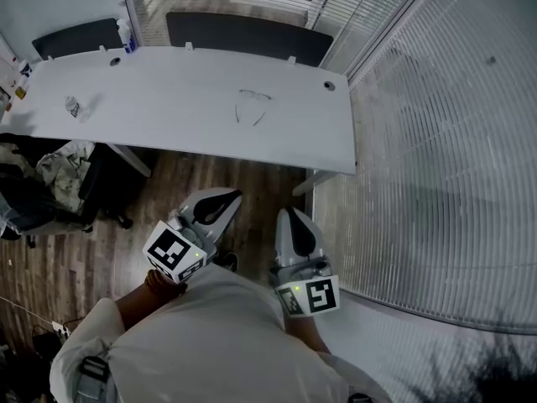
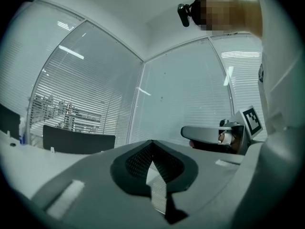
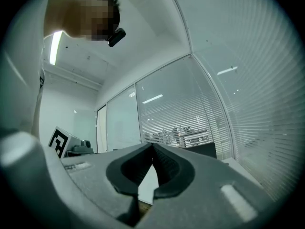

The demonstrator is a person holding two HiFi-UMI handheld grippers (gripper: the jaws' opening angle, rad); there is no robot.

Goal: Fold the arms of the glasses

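The glasses (image 1: 253, 106) lie on the white table (image 1: 168, 116), right of its middle, thin-framed, with both arms spread open. My two grippers hang close to my body over the wooden floor, well short of the table's near edge. The left gripper (image 1: 220, 201) is shut and holds nothing; its tips meet in the left gripper view (image 2: 152, 144). The right gripper (image 1: 294, 222) is also shut and holds nothing (image 3: 152, 147). Each gripper view shows only room walls and blinds, not the glasses. The right gripper (image 2: 209, 134) appears in the left gripper view.
A small clear crumpled object (image 1: 75, 107) lies at the table's left. Two dark chairs (image 1: 243, 34) stand behind the table. An office chair with clothes (image 1: 57, 173) sits at the left. A glass wall with blinds (image 1: 436, 141) runs along the right.
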